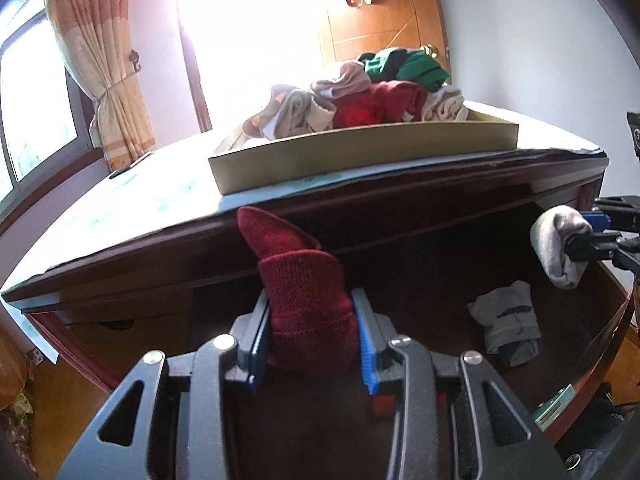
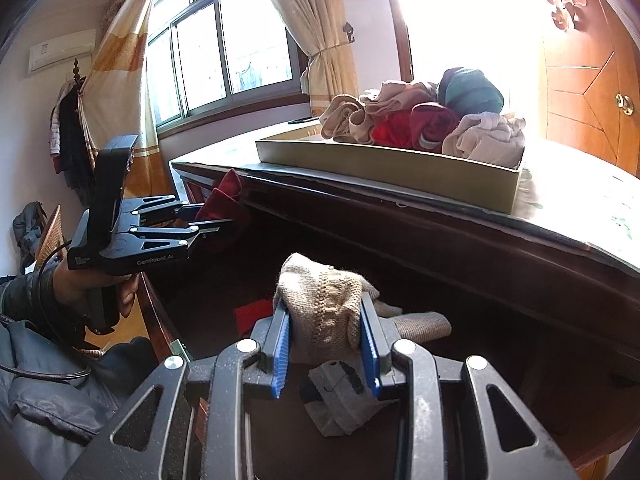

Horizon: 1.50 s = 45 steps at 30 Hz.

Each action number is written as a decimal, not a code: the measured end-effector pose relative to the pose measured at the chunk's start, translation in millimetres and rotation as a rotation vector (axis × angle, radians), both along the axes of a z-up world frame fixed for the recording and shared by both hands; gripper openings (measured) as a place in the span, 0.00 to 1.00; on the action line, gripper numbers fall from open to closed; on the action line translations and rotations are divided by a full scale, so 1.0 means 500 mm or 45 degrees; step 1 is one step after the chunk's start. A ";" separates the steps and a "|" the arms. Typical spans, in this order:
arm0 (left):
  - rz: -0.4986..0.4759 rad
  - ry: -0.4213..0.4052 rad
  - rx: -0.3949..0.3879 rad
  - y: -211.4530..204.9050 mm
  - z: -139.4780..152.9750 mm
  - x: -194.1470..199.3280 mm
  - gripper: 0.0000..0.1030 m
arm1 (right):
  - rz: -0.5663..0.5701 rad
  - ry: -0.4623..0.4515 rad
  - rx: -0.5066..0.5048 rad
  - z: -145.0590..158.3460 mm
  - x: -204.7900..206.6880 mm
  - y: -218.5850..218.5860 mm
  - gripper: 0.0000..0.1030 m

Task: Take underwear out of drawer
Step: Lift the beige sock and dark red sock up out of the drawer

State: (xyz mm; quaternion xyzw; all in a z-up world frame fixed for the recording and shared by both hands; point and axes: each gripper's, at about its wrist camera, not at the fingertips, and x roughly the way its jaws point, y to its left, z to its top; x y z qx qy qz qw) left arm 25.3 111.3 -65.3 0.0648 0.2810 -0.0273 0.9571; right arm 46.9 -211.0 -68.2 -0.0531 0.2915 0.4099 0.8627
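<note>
Left wrist view shows the left tongs (image 1: pixel 314 316) clamped on a dark red knitted sock (image 1: pixel 304 288) and the right tongs (image 2: pixel 326 344) pinching a beige-grey knitted sock (image 2: pixel 324 300), both lifted above the open dark wooden drawer (image 1: pixel 560 380), probably bound for the shallow cardboard tray (image 1: pixel 360 152) on the bench (image 1: pixel 120 208).

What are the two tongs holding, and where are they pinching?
The left tongs pinch a dark red sock at its cuff end. The right tongs pinch a beige knitted sock around its bunched middle.

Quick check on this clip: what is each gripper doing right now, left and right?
Left gripper: closed on a dark red knitted sock.
Right gripper: closed on a beige knitted sock.
</note>
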 end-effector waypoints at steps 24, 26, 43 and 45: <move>-0.057 -0.197 -0.057 -0.033 0.039 -0.049 0.35 | -0.021 -0.148 0.081 0.020 -0.025 -0.022 0.32; -0.059 -0.212 -0.059 -0.034 0.043 -0.050 0.35 | -0.020 -0.152 0.084 0.021 -0.025 -0.022 0.32; -0.103 -0.252 -0.044 -0.054 0.067 -0.046 0.35 | -0.018 -0.137 0.179 0.034 -0.021 -0.046 0.32; -0.109 -0.251 -0.043 -0.057 0.071 -0.043 0.35 | -0.026 -0.124 0.194 0.036 -0.017 -0.050 0.32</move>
